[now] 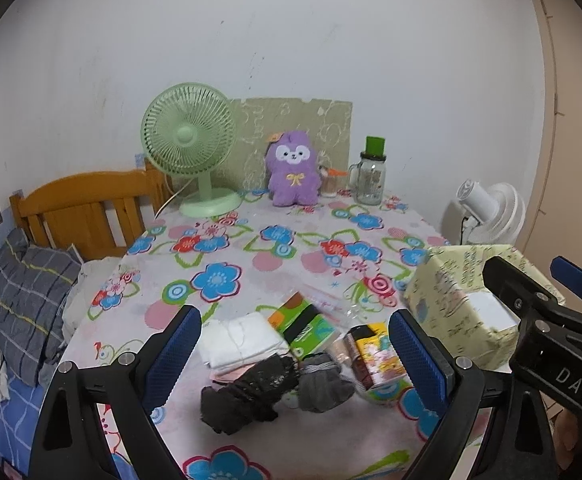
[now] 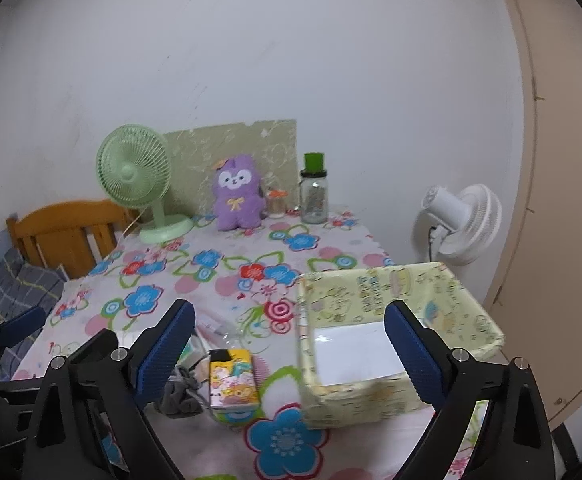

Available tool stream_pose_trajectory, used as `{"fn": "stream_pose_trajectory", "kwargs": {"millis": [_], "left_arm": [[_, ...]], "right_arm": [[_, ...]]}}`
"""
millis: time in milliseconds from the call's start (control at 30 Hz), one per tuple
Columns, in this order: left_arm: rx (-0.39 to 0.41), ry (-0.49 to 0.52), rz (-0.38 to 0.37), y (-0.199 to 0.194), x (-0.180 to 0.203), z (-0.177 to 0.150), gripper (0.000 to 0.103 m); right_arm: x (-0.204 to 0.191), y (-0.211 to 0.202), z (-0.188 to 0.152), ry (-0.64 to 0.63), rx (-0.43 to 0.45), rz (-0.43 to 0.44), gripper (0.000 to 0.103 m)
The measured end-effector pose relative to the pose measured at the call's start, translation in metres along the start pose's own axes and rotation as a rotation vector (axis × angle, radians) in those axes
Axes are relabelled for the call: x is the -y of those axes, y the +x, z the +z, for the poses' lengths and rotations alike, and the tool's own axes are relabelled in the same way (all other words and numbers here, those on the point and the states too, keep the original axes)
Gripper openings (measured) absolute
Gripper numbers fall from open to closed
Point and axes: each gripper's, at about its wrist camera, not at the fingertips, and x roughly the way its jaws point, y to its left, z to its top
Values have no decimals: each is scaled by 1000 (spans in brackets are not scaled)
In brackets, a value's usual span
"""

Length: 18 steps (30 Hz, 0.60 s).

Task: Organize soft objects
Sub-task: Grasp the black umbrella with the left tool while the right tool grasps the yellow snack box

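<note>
Left tongs [image 1: 295,354] spread wide, right tongs [image 2: 291,344] likewise, both empty

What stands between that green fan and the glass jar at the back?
A purple plush toy sits between the green fan and the glass jar, clearest in the left wrist view.

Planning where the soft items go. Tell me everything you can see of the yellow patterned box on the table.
The yellow patterned box is an open-topped rectangular bin, seemingly covered in pale yellow cartoon-print fabric or paper, with a plain white floor. It looks empty, sits upright on the floral tablecloth at the table's right side, right of the yellow tissue pack, apparently without touching it. No gripper touches it.
</note>
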Motion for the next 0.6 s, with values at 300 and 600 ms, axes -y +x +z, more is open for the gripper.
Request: {"fn": "stream_pose_trajectory", "kwargs": {"millis": [300,600], "left_arm": [[-66,14,8,27,-19,-12,96],[-132,13,-5,52,-31,-26,96]], "right_arm": [[-28,25,-14,9,-57,39,94],[-53,53,-25,-21,-131,55,92]]}}
